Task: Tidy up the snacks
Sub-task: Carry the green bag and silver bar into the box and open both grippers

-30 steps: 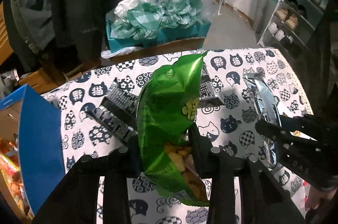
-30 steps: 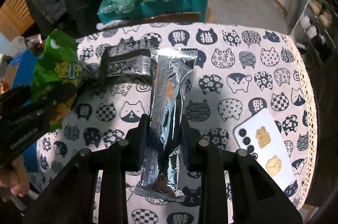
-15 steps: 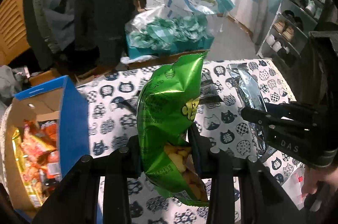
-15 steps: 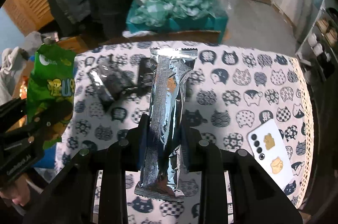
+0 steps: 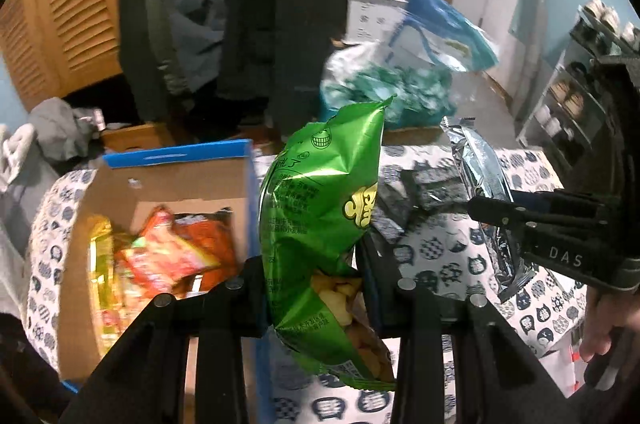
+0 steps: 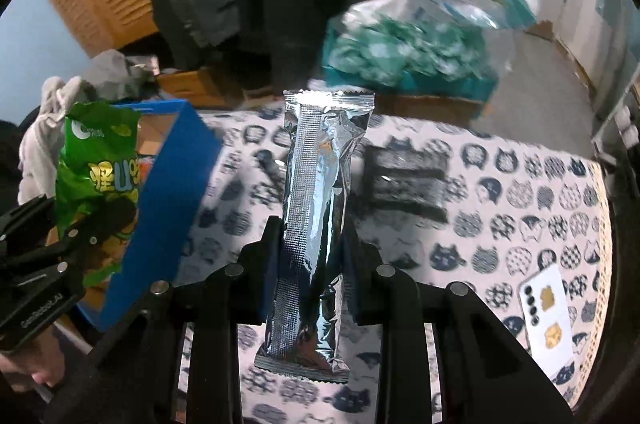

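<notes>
My left gripper (image 5: 314, 264) is shut on a green snack bag (image 5: 320, 200) and holds it in the air beside the right wall of a blue cardboard box (image 5: 252, 216). The box holds several red and yellow snack packets (image 5: 160, 252). My right gripper (image 6: 310, 244) is shut on a long silver foil packet (image 6: 316, 208), upright above the cat-print tablecloth (image 6: 520, 216). The right wrist view shows the green bag (image 6: 96, 180) and the box (image 6: 172, 200) at the left. The left wrist view shows the silver packet (image 5: 480, 176) at the right.
Dark snack packets (image 6: 404, 180) lie on the cloth behind the silver packet. A white phone (image 6: 548, 312) lies near the table's right edge. A teal box of green-white bags (image 6: 404, 60) stands behind the table. Dark coats (image 5: 240, 8) hang at the back.
Both grippers have swung left with their packets. The blue box now fills the left of the left wrist view, its inside showing. The dark packets have shifted right in both views.
</notes>
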The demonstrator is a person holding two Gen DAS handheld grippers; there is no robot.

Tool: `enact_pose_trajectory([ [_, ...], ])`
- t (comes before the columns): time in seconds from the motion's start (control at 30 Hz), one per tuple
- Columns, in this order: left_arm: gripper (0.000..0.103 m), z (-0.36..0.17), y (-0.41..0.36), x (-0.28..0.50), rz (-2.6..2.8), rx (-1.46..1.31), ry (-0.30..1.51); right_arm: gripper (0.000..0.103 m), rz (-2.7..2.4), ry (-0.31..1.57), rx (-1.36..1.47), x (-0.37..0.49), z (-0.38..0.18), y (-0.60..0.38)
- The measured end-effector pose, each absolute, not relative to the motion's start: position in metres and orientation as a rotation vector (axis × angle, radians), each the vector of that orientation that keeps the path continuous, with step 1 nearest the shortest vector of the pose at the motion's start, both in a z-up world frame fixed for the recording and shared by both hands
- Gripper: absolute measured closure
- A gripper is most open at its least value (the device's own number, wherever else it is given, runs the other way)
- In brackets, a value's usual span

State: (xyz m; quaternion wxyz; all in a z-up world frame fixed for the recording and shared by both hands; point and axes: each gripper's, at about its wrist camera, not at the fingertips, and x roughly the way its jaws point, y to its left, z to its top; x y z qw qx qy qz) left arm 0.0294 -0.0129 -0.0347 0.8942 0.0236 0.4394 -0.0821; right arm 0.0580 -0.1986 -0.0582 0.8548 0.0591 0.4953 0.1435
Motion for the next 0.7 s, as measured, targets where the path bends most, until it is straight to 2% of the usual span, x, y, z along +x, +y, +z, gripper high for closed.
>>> enact_pose_trajectory([
  [0.4,0.067,-0.033,0.08,0.024,-0.042,-0.029,0.893,0.077,0.439,1.019,0.079,0.077,-0.031,-0.106],
  [0.7,0.067,-0.051,0.139,0.022,0.052,-0.077,0.938,0.077,0.523,1.027,0.05,0.08,-0.025,-0.046],
])
